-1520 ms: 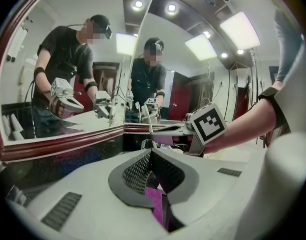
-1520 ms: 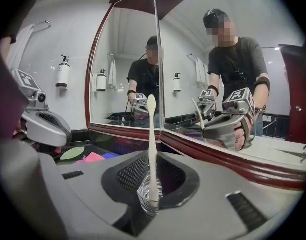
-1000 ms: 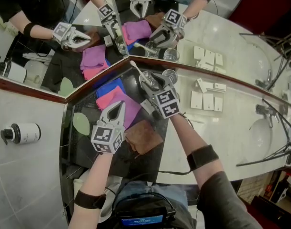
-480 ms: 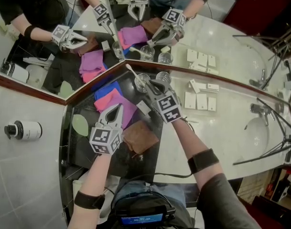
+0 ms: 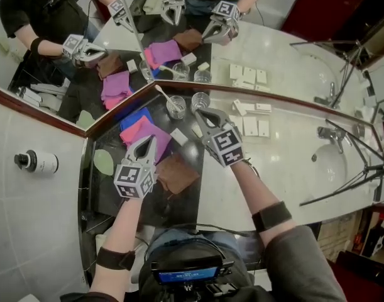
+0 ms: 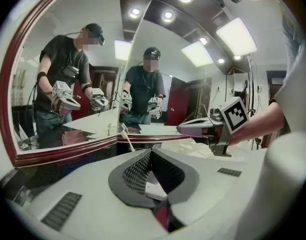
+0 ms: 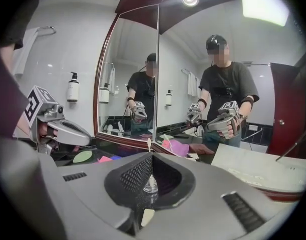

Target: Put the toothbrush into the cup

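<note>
Here at the dark table (image 5: 185, 197), we hold our left claw (image 5: 148, 142) shut and empty beside a brown cloth (image 5: 176, 173), its tips above a pink cloth (image 5: 140, 131). Our right claw (image 5: 202, 114), off to the right, has just been closing; its jaws now meet with nothing between them. Just beyond both tips stands the clear cup (image 5: 175, 108), the toothbrush (image 5: 161, 93) already in it, its white end leaning out to the left. A second glass (image 5: 200, 100) stands just beside the cup, on its right. Behind them the angled mirror (image 5: 286, 61) repeats us and both claws
</note>
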The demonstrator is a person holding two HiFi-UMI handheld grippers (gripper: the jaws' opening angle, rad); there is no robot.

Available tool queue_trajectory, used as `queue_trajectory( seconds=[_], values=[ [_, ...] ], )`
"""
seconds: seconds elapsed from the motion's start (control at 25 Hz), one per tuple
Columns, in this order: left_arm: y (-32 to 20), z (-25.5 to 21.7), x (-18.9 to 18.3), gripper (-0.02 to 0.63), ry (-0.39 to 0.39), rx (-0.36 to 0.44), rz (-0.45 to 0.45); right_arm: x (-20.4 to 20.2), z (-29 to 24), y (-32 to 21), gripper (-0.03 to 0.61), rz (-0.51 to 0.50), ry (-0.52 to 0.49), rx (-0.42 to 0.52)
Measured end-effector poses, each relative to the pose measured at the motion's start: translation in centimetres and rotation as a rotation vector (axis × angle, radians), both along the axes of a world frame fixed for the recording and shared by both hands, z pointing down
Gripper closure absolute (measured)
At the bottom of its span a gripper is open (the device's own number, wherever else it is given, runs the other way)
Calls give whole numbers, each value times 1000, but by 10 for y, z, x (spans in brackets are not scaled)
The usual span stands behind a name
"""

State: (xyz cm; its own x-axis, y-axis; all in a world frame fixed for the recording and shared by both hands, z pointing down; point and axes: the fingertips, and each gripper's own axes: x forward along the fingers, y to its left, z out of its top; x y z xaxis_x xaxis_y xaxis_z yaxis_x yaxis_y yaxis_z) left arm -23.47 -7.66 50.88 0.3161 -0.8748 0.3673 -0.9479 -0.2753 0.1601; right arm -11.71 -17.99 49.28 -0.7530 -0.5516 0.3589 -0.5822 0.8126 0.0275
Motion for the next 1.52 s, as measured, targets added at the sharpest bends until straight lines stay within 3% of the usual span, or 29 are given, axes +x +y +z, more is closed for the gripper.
queue_trajectory(
  seconds=[0.28, 0.6, 0.8, 1.04, 1.28, 1.4, 1.52],
  values=[
    [9, -20, 8, 614, 3, 8, 6, 82, -24, 26, 558, 94, -20, 5],
    [26, -26, 15, 614, 15, 6, 2, 193, -16, 60, 558, 252, -4, -28],
    [31, -27, 21, 614, 7, 5, 21, 236, -15, 76, 558, 331, -1, -32],
    [36, -30, 27, 614, 14, 4, 36, 252, -4, 91, 558, 358, 13, -45],
    [41, -27, 37, 614, -19, 14, 69, 245, 13, 97, 558, 310, 73, -56],
    [41, -24, 40, 614, -36, 12, 78, 238, 26, 98, 557, 265, 136, -61],
    [40, -22, 42, 614, -33, 7, 78, 225, 47, 103, 550, 152, 271, -59]
  ],
)
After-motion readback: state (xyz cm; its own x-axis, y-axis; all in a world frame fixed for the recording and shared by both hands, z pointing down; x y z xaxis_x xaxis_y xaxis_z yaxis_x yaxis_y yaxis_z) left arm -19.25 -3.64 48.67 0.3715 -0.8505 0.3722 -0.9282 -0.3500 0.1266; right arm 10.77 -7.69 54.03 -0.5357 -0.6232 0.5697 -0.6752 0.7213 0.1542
